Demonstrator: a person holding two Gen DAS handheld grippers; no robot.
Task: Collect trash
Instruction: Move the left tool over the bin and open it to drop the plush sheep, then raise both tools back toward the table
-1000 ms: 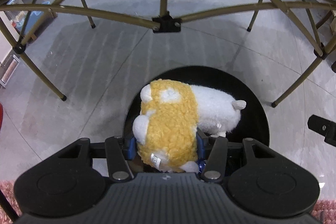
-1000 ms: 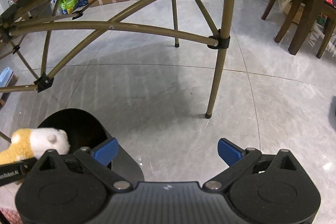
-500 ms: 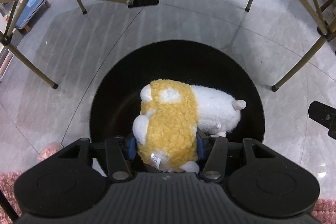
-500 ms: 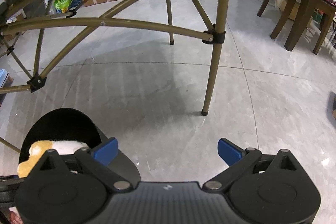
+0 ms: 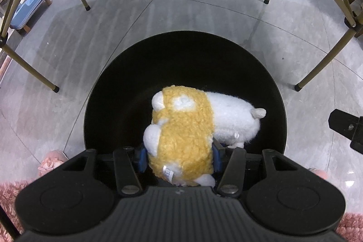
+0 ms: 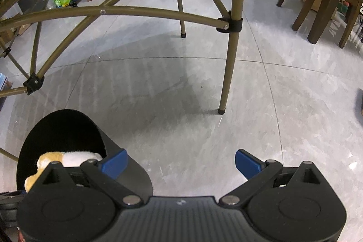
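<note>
Left tool (image 5: 179, 159) clamped on plush toy (image 5: 192, 128) at its yellow midsection, hanging over the black bin (image 5: 109, 83) mouth. Right tool (image 6: 180, 162) spread wide, empty, beside bin. Soft, light, compressible; probably grips best mid-body, no slip risk.

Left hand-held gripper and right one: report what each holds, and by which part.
The left hand-held gripper clamps the plush toy across its yellow rear body, over the black bin. The right hand-held gripper is open and holds nothing.
</note>
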